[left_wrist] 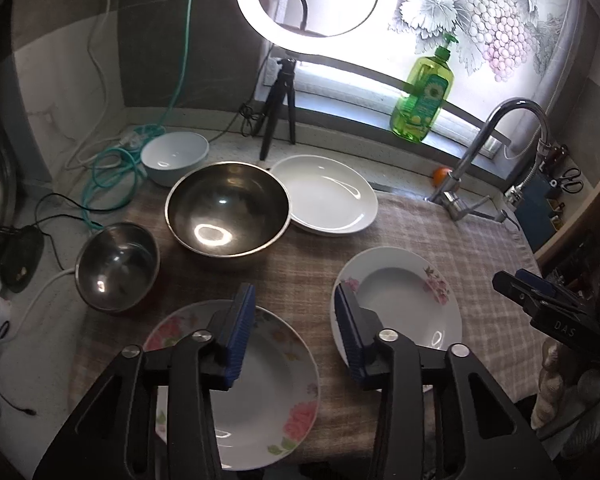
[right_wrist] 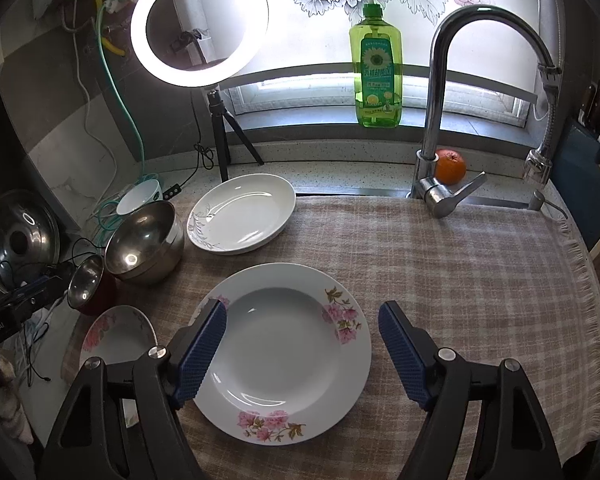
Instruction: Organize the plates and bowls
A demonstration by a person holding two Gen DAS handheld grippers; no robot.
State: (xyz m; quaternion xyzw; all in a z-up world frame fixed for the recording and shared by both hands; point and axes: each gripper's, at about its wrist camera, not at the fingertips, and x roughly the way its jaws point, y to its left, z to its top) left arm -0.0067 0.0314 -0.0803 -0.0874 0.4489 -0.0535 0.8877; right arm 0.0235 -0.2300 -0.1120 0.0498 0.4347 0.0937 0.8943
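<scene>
Plates lie flat, face up, on the checked cloth (right_wrist: 460, 264): a flowered plate (right_wrist: 288, 352) beneath the right gripper (right_wrist: 302, 344), another flowered plate (left_wrist: 256, 392) beneath the left gripper (left_wrist: 296, 334). Both grippers are parted, gripping nothing. Steel bowls (left_wrist: 228, 212) sit far left, rims upward.

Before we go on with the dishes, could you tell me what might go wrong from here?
1. The right claw stands open over the floral plate; flat on the checked cloth, its rim could slip from the pads.
2. The large steel bowl overlaps the white plates, so lifting either may knock the other.
</scene>
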